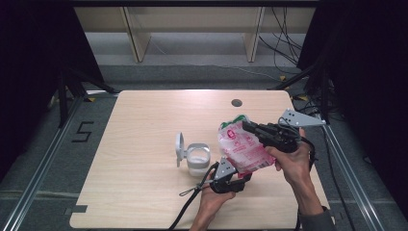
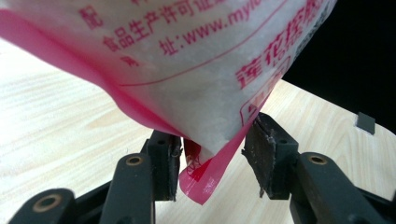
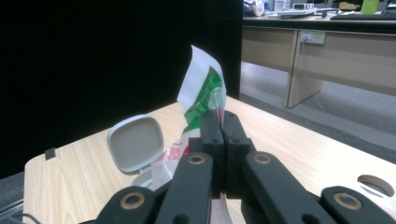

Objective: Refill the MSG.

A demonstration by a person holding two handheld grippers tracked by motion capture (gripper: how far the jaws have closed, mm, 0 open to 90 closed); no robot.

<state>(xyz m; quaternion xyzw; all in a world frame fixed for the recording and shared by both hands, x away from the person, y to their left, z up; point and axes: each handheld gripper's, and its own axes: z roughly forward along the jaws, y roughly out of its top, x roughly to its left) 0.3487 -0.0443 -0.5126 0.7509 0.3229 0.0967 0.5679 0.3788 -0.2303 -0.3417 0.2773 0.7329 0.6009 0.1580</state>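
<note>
**Room around my grippers**

Bare table (image 1: 144, 125) lies to the left and far side, where I could pass freely. The open-lidded container (image 1: 195, 156) stands just left of my left gripper (image 1: 235, 180), blocking that way. The bag (image 1: 243, 147) hangs between my grippers, closing the middle; right gripper (image 1: 250, 127) sits near the table's right edge.

left gripper (image 1: 239, 179) near the front edge with jaws parted and pointing right, right gripper (image 1: 250, 127) further back on the right, jaws clamped tight and aimed left, both forearms coming in from the near side
</note>
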